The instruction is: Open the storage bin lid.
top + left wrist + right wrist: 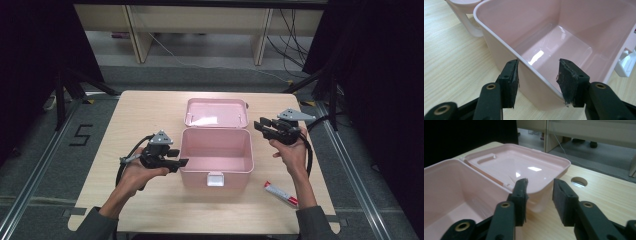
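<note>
The left gripper (537,82) straddles the wall of the pink box (216,159), one pad outside, one inside; whether they pinch it I cannot tell. The right gripper (539,200) stands part open and empty beside the lid's (216,113) corner at its three o'clock. The box lies open mid-table, lid laid flat at twelve o'clock — opening looks done. Filling seems next: a red-and-white tube (281,194) waits at the box's five o'clock — nothing blocks the reach.

Pink box (216,150), black claws
</note>
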Demonstrator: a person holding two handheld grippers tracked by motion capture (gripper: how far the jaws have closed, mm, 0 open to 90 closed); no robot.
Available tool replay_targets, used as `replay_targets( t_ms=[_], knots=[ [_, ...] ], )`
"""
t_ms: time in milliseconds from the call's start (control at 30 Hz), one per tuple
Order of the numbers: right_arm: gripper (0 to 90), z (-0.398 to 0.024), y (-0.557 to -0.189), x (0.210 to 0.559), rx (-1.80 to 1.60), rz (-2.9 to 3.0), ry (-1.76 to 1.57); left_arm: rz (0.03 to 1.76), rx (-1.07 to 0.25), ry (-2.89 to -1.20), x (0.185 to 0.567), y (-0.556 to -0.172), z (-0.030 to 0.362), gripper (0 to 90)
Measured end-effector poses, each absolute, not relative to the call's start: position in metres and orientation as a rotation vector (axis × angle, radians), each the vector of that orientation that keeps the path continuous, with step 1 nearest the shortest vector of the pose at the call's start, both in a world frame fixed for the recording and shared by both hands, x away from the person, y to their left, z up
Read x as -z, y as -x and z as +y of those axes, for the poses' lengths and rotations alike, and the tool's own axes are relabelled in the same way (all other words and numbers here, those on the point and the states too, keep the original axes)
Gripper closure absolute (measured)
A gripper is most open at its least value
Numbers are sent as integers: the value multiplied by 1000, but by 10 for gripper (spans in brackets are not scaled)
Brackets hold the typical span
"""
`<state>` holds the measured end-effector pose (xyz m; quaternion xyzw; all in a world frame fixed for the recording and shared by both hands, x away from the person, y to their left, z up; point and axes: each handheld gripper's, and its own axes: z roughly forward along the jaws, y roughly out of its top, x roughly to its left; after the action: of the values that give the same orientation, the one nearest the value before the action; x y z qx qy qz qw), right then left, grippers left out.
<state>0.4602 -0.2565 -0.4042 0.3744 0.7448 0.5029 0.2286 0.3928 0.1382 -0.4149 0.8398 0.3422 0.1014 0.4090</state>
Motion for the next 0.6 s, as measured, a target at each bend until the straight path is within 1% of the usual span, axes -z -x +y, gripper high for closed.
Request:
replay_targets(
  t_ms=[167,400,600],
  knots=[
    [534,-263,-450,400,-1360,2080,-1030,860,-254,-2117,415,-393,138,499],
    [453,-278,-434,400,-1291,2112,-1085,861,-258,-2125,415,-393,138,495],
    [415,-282,-427,408,-1214,2154,-1129,866,-260,-2122,416,-395,137,492]
  ],
)
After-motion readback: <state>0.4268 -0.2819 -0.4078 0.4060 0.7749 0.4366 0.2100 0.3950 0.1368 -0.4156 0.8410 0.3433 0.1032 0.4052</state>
